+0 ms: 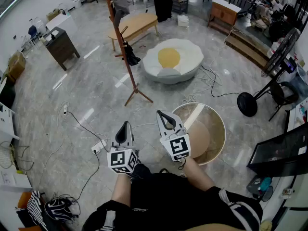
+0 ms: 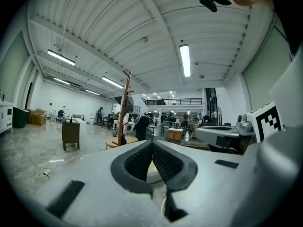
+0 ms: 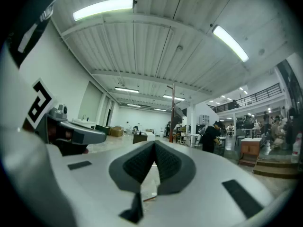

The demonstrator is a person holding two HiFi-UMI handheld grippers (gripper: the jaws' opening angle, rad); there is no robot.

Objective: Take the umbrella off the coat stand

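A brown wooden coat stand (image 1: 123, 44) rises from the grey floor a few steps ahead of me. A small black folded umbrella (image 1: 131, 57) hangs low on it, and a grey item (image 1: 120, 5) hangs near its top. My left gripper (image 1: 125, 126) and right gripper (image 1: 161, 114) are held side by side close to my body, well short of the stand, pointing level toward it. Both are shut with nothing between the pads. In the left gripper view the stand (image 2: 125, 109) shows beyond the closed left gripper (image 2: 152, 146). In the right gripper view the stand (image 3: 173, 111) stands behind the closed right gripper (image 3: 155, 148).
A white and yellow egg-shaped cushion (image 1: 172, 60) lies right of the stand, and a round wooden table (image 1: 211, 134) is near my right side. A low wooden bench (image 1: 135, 25), a dark cabinet (image 1: 61, 46), a floor fan (image 1: 269, 83) and a power strip with cables (image 1: 98, 147) are around. A person (image 1: 161, 1) stands far back.
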